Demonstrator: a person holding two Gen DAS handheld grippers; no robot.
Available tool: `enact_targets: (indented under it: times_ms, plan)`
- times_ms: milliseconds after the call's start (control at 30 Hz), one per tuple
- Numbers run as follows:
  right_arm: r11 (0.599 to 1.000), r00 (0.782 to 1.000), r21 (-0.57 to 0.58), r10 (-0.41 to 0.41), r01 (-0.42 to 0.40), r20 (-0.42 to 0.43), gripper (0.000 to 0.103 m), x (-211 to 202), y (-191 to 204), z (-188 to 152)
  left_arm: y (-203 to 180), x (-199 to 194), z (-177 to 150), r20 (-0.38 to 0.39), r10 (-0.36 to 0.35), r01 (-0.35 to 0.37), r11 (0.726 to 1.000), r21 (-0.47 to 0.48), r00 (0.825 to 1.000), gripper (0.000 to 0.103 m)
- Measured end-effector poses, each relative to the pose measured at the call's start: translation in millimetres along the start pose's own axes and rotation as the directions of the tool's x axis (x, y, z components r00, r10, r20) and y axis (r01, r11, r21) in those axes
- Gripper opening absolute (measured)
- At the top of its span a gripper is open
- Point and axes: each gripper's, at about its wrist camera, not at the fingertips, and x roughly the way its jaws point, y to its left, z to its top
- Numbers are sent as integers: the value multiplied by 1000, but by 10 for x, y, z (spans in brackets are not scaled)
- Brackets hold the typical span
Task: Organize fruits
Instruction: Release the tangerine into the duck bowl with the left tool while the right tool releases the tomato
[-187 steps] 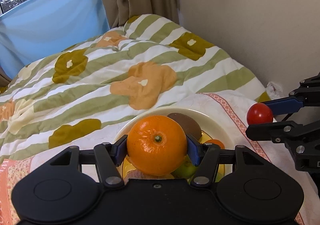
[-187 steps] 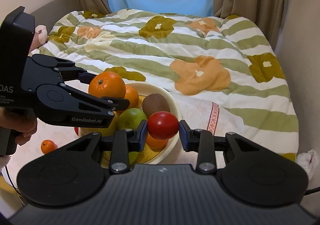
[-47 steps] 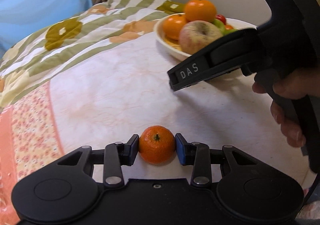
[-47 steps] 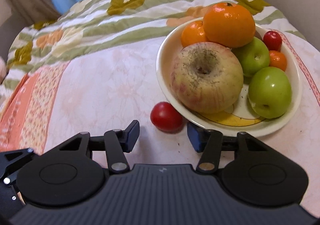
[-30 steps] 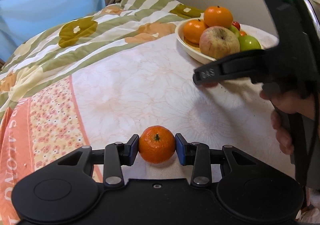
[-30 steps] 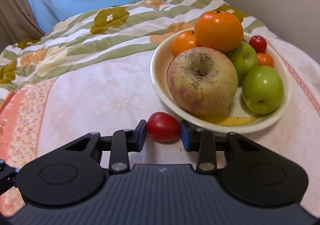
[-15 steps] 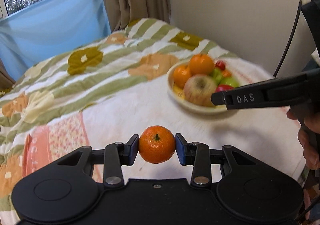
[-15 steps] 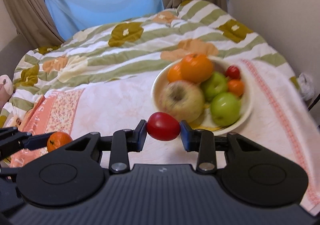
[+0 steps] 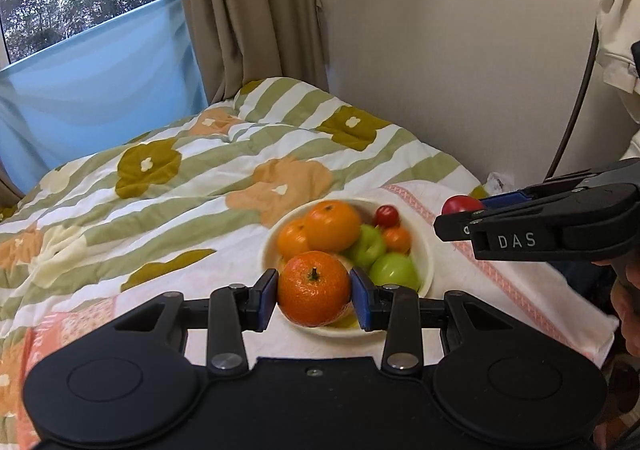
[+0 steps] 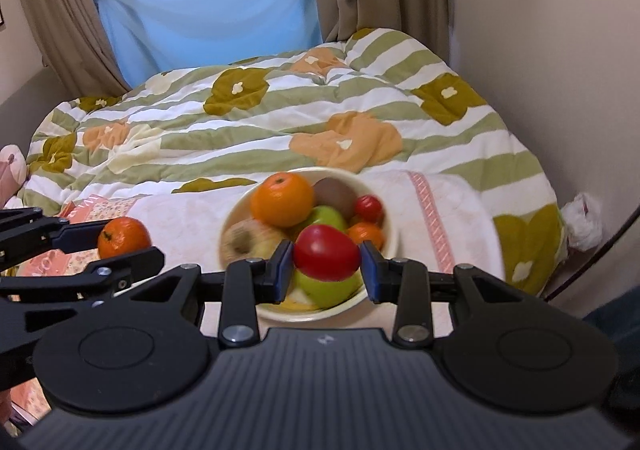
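Striped floral quilt [image 10: 256,122] across the bed, blue sheet [image 10: 208,2] over the window behind, white towel [image 9: 496,270] under a cream bowl [image 9: 426,250] piled with fruit; left gripper [image 9: 314,295] clenched on a small mandarin [image 9: 314,288], held up in front of the bowl's near rim, stem end turned toward the camera and slightly up; roughly round, no clear long axis; right gripper [image 10: 326,265] clamped on a red tomato [image 10: 326,252], up over the bowl, long axis lying across from pad to pad, tilted a touch down to the right; in the bowl, a big orange [image 10: 282,199], stem up, a brown kiwi [image 10: 334,191], green apples [image 9: 394,270], a speckled apple [image 10: 245,240], a small tomato [image 10: 369,208].
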Motion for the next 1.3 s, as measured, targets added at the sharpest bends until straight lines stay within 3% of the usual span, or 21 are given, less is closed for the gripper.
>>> enact_targets:
  times_ms: [367, 700, 767, 833, 867, 1067, 1300]
  plan:
    - [995, 996, -66, 77, -80, -48, 50, 455, -630, 158, -455, 835, 186, -65, 62, -64, 998, -22, 996, 42]
    - [987, 988, -85, 131, -138, -85, 50, 777, -887, 211, -669, 1151, 153, -108, 153, -150, 988, 35, 982, 44]
    - [986, 986, -84, 137, -145, -94, 50, 807, -907, 196, -709, 1162, 136, -96, 169, -166, 985, 45, 981, 54]
    - [985, 984, -86, 143, -152, -101, 50, 829, -922, 183, -751, 1163, 128, -80, 201, -197, 979, 52, 976, 76]
    - [984, 984, -87, 146, -155, -104, 50, 837, -927, 173, -769, 1154, 121, -69, 214, -210, 976, 57, 974, 80]
    - [978, 979, -100, 172, -183, -109, 50, 867, -927, 161, -781, 1014, 89, -50, 225, -222, 973, 53, 973, 83]
    - [966, 967, -109, 219, -233, -128, 50, 904, -846, 205, -578, 753, 45, -74, 225, -228, 973, -40, 972, 86]
